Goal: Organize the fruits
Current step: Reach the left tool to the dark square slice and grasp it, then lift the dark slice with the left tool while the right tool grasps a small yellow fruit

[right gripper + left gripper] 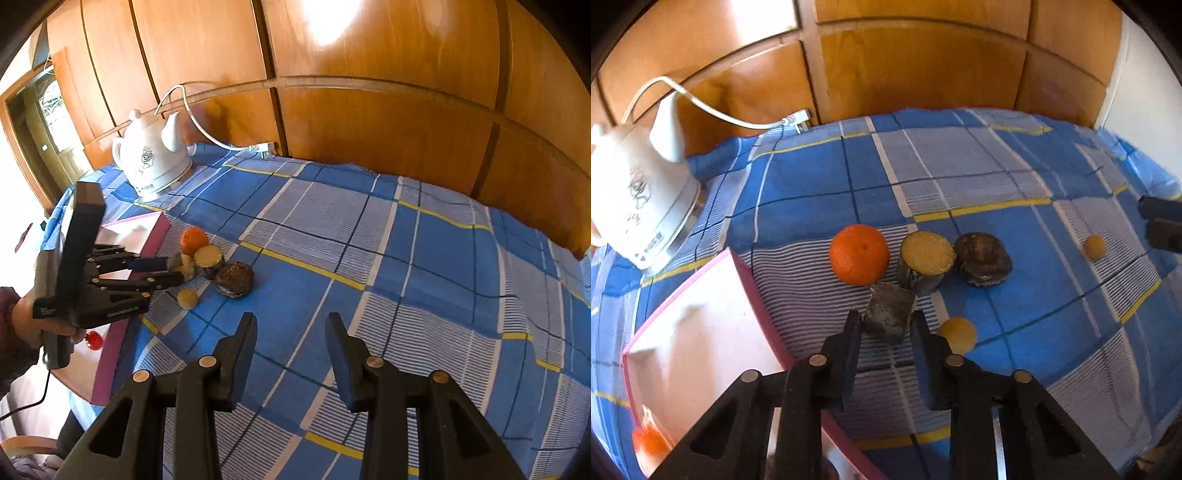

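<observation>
Left hand-held gripper point(886, 325) clamps dark cut chunk point(889, 314) — orange point(858, 254) beside.

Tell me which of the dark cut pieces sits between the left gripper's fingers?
The dark-skinned piece nearest the camera, clamped in the left gripper. The upright piece and the wrinkled one lie beyond it, free.

Wall ahead of me: glossy orange-brown wooden panels point(369, 122), split by darker seams, with a curved rail running across them.
Light: a bright patch of glare point(328, 18) high on the panelling.
Surface below me: a blue, white and yellow checked cloth point(424, 280), reaching the foot of the panels.
Far left corner: a white ceramic kettle point(151, 162) on the cloth, its white cord point(207, 136) looping to a plug by the wall.
Left edge: a dark wood-framed doorway point(40, 136).
Right edge, from my left camera: a pale wall strip point(1141, 81).
</observation>
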`<state>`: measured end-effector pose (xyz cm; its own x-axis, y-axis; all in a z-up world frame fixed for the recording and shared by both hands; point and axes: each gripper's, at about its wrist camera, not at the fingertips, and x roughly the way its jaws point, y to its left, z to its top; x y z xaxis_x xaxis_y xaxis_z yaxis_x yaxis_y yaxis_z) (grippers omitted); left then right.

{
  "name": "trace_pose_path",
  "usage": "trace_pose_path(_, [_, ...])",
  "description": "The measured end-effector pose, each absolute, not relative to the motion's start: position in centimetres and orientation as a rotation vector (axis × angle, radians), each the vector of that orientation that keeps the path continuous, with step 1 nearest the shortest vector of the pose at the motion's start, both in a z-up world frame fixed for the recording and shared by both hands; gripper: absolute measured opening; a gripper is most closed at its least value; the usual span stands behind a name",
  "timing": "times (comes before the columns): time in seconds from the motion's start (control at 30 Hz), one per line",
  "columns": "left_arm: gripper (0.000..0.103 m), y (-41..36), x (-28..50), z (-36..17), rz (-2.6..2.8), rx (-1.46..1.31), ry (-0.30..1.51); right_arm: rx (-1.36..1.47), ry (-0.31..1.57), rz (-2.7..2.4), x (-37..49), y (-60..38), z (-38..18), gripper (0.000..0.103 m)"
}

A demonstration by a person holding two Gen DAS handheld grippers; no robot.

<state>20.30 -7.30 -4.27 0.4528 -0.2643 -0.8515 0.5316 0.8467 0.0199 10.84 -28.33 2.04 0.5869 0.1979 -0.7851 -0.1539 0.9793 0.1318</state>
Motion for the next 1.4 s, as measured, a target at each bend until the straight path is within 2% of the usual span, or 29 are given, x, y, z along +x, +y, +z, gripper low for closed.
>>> trace_pose_path(0.27, [0.027,-6.9,11.6,-0.7,-0.559,0.177,0.876,0.048,0.925,0.192,10.8,-28.5,1.9,0.039])
trace_pose_path(0.57, [0.027,-8.6,3.6,-3.5,-0.574,0.222,0.863,0.064,0.922,0.153,10.8,-29.5,1.9,0.039])
trace_pose_path(0.87, [0.026,-8.8,2.0,-5.8,-0.555,0.252,0.85,0.194,0.925,0.054,11.5,-33.2,1.8,0.039])
trace_pose_path(1.4, [0.026,-8.9,0.9,-6.3,-0.553,0.312,0.778,0.172,0.979,0.192,11.6,-30.5,0.4,0.039])
